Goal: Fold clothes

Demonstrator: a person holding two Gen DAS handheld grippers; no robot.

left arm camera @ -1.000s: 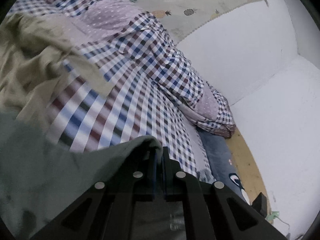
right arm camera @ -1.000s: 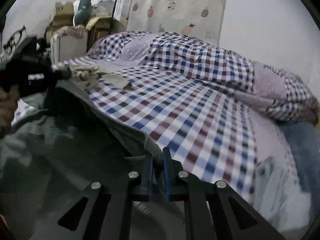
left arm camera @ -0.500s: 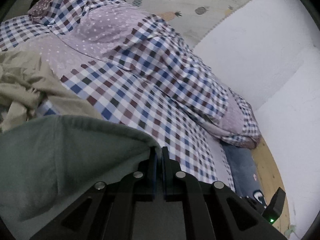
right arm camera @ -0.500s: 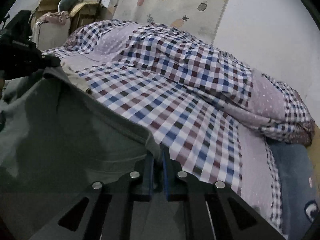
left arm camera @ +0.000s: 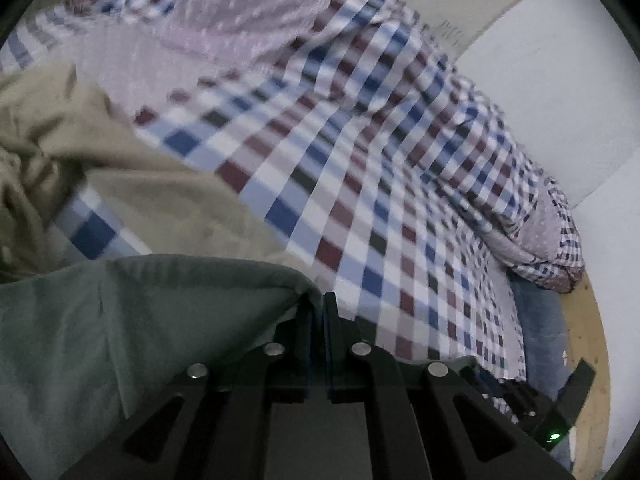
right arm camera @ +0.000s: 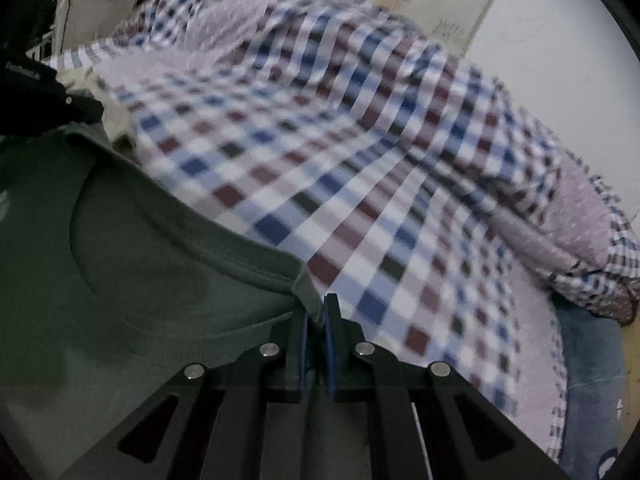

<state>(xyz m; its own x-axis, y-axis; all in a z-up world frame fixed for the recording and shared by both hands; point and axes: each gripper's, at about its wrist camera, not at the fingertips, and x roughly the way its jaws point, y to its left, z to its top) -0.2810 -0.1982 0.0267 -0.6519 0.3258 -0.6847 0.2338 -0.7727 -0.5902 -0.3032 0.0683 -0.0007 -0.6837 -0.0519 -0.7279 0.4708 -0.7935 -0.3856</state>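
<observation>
While my left gripper [left arm camera: 318, 300] points out over the bed, its two fingers are pinched together on a folded edge of the grey-green shirt [left arm camera: 120, 332], which drapes off to the left and near side of that view. Far left of it lies a crumpled beige garment [left arm camera: 60, 148] on the checked bedsheet [left arm camera: 360, 216], touching the shirt's far edge. My left view is tilted, so the bed runs diagonally toward a bunched checked duvet [left arm camera: 400, 72] at the far right, against the white wall [left arm camera: 560, 100]. Low at the right of that view I see a dark device with a green light [left arm camera: 554, 436]; I cannot tell what it is.

My right gripper [right arm camera: 316, 312] sits level and low over the sheet, its fingers clenched on the shirt [right arm camera: 140, 264] at the near end of the ribbed neckline [right arm camera: 224, 252]. Only this view shows the neckline, which curves away to the far left, where my other gripper's black body [right arm camera: 44, 92] holds the cloth. It also shows cluttered furniture [right arm camera: 96, 12] at the far left, and blue fabric [right arm camera: 592, 380] at the bed's right edge. The beige garment [right arm camera: 112, 112] is just a sliver here, behind the shirt's far corner. Both views are blurred across the sheet.
</observation>
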